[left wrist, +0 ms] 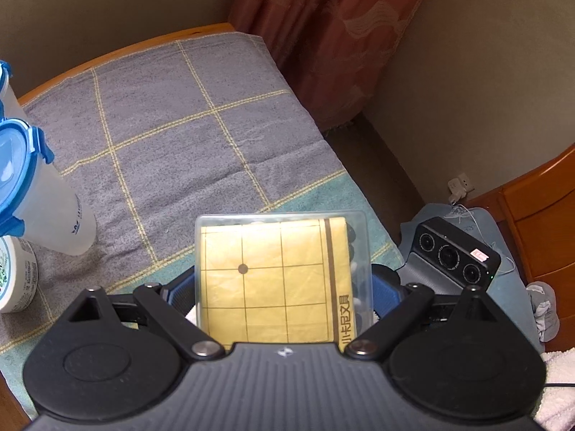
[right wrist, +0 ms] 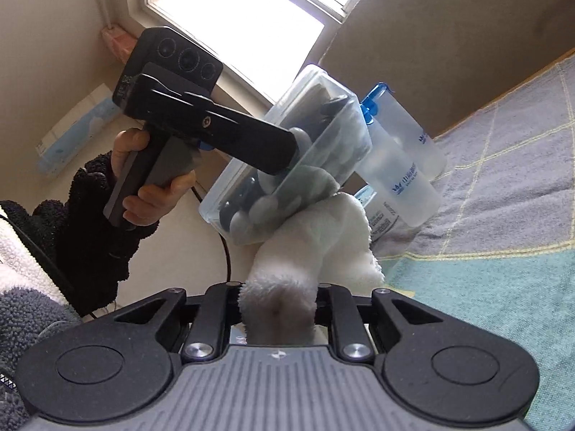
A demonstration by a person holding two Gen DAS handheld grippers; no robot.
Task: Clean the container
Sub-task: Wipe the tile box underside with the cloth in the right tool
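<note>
Left of the left gripper's [left wrist: 284, 283] jaws stand a white printed tub [left wrist: 16, 280] and a tall frosted plastic jar with a blue clip lid [left wrist: 43, 194] on the grey checked towel [left wrist: 172, 133] covering the bench. The jaws clamp the clear plastic rectangular container [left wrist: 280, 276], which shows a yellow grid sheet. To its right, the right gripper [right wrist: 278, 309] pinches a white fluffy cloth [right wrist: 316, 244] against the container's underside.

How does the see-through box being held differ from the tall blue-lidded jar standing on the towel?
The clear box is flat and rectangular; the tall jar is round and narrows downward. The box is held up between the left gripper fingers, with a white cloth pressed against it; the jar stands untouched on the checked towel. The box shows a yellow gridded sheet and dark pieces; the jar is frosted. Both are plastic.
</note>
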